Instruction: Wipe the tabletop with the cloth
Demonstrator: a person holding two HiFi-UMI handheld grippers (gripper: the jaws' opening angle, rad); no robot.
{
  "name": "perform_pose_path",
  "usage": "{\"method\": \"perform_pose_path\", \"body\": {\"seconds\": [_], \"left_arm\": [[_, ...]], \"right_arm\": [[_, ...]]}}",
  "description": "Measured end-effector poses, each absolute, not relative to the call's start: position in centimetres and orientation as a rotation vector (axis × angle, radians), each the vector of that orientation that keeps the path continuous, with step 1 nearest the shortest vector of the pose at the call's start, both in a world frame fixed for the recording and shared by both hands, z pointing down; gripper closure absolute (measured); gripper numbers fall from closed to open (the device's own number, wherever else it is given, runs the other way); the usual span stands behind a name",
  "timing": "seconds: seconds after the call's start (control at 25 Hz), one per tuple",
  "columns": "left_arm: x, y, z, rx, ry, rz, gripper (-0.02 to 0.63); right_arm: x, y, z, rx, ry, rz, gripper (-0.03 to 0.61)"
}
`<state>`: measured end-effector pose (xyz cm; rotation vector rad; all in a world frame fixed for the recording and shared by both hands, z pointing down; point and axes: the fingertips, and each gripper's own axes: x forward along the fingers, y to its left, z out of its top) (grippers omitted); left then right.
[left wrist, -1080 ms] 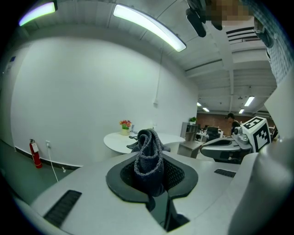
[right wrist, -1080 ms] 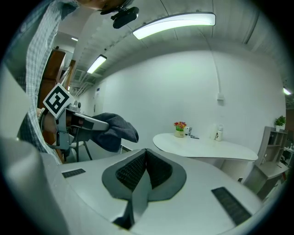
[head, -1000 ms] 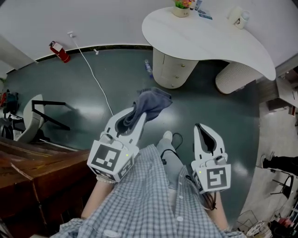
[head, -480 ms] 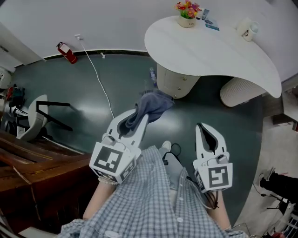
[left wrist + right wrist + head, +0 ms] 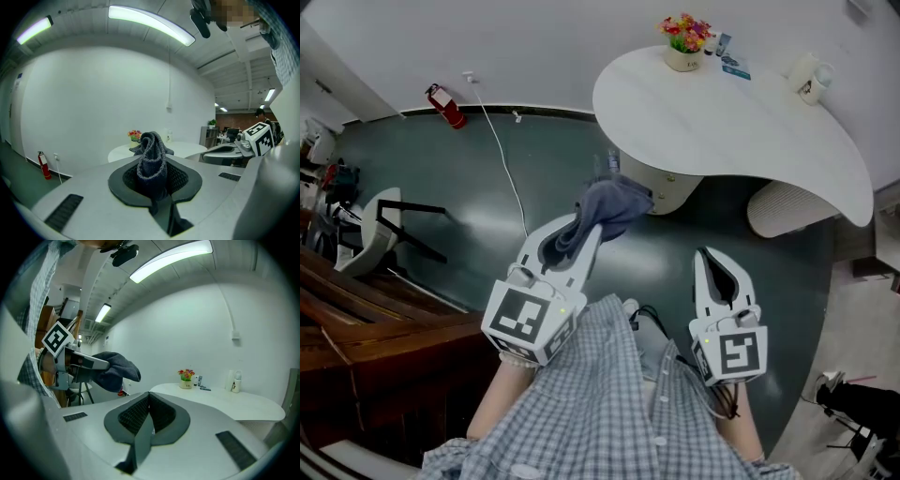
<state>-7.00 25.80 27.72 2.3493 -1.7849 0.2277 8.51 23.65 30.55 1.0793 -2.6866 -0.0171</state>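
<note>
My left gripper (image 5: 581,230) is shut on a dark grey cloth (image 5: 611,204) that bunches out past its tips, held over the floor short of the table. In the left gripper view the cloth (image 5: 151,158) stands up between the closed jaws. The right gripper (image 5: 707,261) is shut and holds nothing, its jaws pressed together (image 5: 149,401). From the right gripper view the cloth (image 5: 114,371) hangs at the left. The white curved tabletop (image 5: 750,131) lies ahead, at the upper right of the head view.
On the table's far edge stand a flower pot (image 5: 684,39), a small card (image 5: 735,67) and a white mug (image 5: 810,77). Below are a round cabinet (image 5: 661,186) and a ribbed base (image 5: 787,208). A fire extinguisher (image 5: 447,105), white cable (image 5: 502,164) and wooden bench (image 5: 375,323) lie left.
The view has shifted so that the table sits slightly nearer and lower in the frame. Both grippers keep their pose, the cloth still in the left one.
</note>
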Motion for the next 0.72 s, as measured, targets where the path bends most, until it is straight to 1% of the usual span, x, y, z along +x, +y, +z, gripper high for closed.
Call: {"method": "perform_pose_path", "body": {"seconds": [0.32,0.72], "left_arm": [[-6.2,24.8,27.2,2.338,-1.815,0.237,0.557],[-5.7,22.7,28.0,2.375,-1.756,0.257,0.557]], "right_arm": [[9.0,22.1,30.2,1.068,-2.714,-0.027,0.569],[10.1,21.3,32.0,1.128,-2.660,0.013,0.569]]}}
